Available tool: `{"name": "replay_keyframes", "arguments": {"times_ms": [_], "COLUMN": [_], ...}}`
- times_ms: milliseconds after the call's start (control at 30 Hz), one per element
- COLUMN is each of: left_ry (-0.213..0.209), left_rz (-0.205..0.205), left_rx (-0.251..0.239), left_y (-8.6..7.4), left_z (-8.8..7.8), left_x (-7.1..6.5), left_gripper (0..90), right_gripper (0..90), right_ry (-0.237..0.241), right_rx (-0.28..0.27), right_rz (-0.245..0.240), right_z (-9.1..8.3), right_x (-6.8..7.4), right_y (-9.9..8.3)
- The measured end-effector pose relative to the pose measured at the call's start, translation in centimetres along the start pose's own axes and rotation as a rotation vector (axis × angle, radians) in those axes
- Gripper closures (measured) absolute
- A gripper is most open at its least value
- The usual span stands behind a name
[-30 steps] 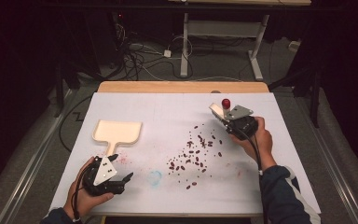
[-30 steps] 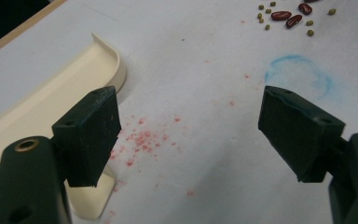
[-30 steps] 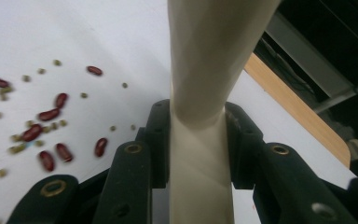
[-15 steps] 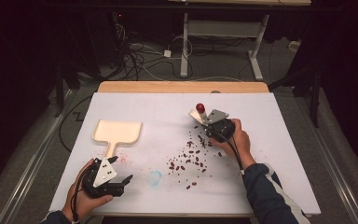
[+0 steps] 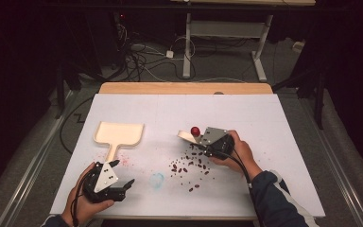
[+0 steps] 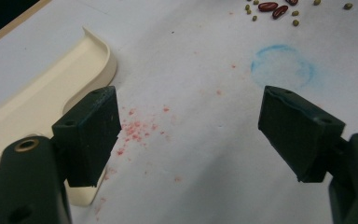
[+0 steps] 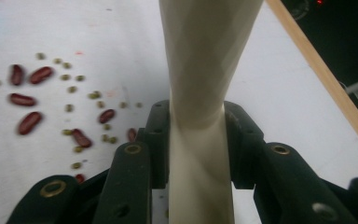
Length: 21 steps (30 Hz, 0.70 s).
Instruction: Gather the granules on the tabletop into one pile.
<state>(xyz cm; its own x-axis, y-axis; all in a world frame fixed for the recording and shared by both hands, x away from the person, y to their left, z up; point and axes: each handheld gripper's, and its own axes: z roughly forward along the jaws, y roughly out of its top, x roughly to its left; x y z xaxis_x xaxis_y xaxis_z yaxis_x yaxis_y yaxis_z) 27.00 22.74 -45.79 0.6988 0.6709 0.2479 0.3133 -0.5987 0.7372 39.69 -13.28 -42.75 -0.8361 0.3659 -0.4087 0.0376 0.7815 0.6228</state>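
On the white worktop, a cream dustpan lies toward the left edge. The left tongs gape empty near the front-left corner. The right tongs clamp a cream brush handle mid-worktop, above scattered beans.

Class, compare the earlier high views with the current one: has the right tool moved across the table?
Yes. The right tool, shut on the cream brush handle, has moved left, toward the dustpan, and now sits over the scattered beans.
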Motion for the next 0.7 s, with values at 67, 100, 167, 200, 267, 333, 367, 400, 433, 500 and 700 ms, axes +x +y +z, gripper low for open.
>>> {"name": "replay_keyframes", "arguments": {"times_ms": [67, 100, 167, 200, 267, 333, 367, 400, 433, 500, 700], "left_ry": [-0.002, -0.002, -0.007, -0.009, -0.009, -0.009, -0.011, -0.014, -0.016, -0.018, -0.02], "left_rz": [0.007, 0.012, 0.01, 0.008, 0.004, 0.007, 0.008, 0.009, 0.011, 0.014, 0.023], "left_rx": [0.007, 0.011, 0.014, 0.012, 0.009, 0.012, 0.013, 0.015, 0.018, 0.023, 0.027], "left_y": [0.0, 0.0, -0.1, -0.1, -0.1, -0.1, -0.1, -0.1, -0.1, -0.1, -0.1], "left_z": [0.1, 0.1, 0.1, 0.1, 0.0, 0.0, 0.0, 0.1, 0.1, 0.1, 0.2], "left_x": [-0.1, -0.1, -0.1, -0.1, -0.1, -0.1, -0.1, -0.1, -0.1, -0.2, -0.2], "left_gripper": [20.0, 20.0, 20.0, 20.0, 20.0, 20.0, 20.0, 20.0, 20.0, 20.0, 20.0], "right_gripper": [67.5, 67.5, 67.5, 67.5, 67.7, 67.7, 67.7, 67.7, 67.7, 67.7, 67.7], "right_ry": [0.024, 0.035, 0.043, 0.045, 0.032, 0.016, -0.004, -0.016, -0.024, -0.04, -0.124], "right_rx": [-0.007, -0.01, -0.01, -0.012, -0.023, -0.016, -0.014, -0.026, -0.048, -0.071, -0.041], "right_rz": [-0.011, -0.02, -0.033, -0.04, -0.045, -0.055, -0.056, -0.035, -0.002, 0.04, 0.129], "right_z": [-0.3, -0.4, -0.7, -0.9, -1.3, -1.5, -1.8, -2.2, -2.6, -3.5, -5.5], "right_x": [0.4, 0.6, 0.9, 1.0, 0.9, 0.7, 0.4, -0.1, -0.5, -1.4, -2.7], "right_y": [0.2, 0.3, 0.3, 0.4, 0.4, 0.5, 0.5, 0.3, 0.1, -0.3, -1.9]}}
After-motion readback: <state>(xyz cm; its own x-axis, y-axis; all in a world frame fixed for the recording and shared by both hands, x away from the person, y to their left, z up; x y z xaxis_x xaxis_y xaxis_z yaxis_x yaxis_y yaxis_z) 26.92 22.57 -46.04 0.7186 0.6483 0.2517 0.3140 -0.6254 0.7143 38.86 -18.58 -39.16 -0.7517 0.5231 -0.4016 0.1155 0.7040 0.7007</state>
